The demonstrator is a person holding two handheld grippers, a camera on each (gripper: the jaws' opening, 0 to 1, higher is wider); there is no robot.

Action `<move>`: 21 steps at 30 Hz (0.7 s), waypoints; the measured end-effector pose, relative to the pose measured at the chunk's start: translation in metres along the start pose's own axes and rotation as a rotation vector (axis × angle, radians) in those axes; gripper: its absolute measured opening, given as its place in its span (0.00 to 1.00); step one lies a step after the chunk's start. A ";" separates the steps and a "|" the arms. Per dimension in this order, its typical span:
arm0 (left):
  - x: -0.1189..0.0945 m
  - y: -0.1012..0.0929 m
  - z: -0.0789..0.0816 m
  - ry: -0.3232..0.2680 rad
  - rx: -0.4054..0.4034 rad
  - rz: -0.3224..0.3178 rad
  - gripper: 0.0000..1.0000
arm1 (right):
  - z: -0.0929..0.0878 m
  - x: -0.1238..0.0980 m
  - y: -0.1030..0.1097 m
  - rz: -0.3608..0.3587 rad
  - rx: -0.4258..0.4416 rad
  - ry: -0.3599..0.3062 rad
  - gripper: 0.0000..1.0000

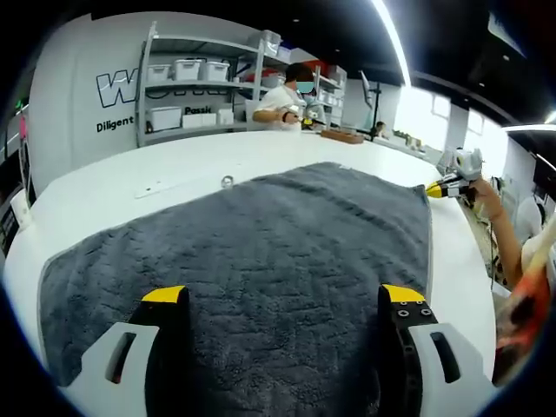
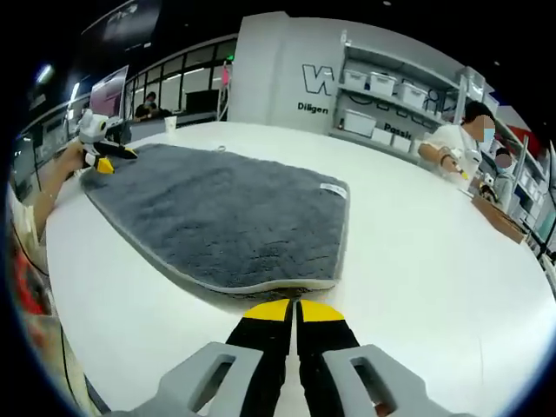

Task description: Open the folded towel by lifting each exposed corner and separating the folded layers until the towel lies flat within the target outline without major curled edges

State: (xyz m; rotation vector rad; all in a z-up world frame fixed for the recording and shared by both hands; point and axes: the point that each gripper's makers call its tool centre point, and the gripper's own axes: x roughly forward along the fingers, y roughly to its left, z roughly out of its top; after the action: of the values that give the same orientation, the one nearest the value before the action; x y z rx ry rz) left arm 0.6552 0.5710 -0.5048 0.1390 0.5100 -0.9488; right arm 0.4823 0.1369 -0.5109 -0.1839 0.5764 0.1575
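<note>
The grey towel (image 2: 221, 217) is lying spread nearly flat on the white table (image 2: 417, 261), so the unfolding looks almost finished; smoothing its edges likely comes next. The left gripper (image 1: 287, 304) is hovering above it, fingers spread. The right gripper (image 2: 294, 311) is sitting just beside the near corner, fingers pressed together, pinching nothing.

We see a broad white worktop (image 2: 417, 261) carrying a dark grey towel (image 2: 226, 217) spread nearly flat, its white label (image 2: 333, 189) uppermost near one edge, with a small ring (image 1: 227, 182) lying just beyond it.
</note>
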 end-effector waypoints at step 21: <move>-0.003 -0.003 -0.001 0.004 0.007 -0.004 0.87 | -0.003 0.014 -0.001 -0.009 -0.006 0.040 0.11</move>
State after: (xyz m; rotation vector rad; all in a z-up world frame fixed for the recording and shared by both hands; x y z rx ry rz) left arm 0.6512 0.5713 -0.5038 0.1462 0.5103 -0.9544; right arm 0.4929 0.1365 -0.5213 -0.1961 0.6152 0.1474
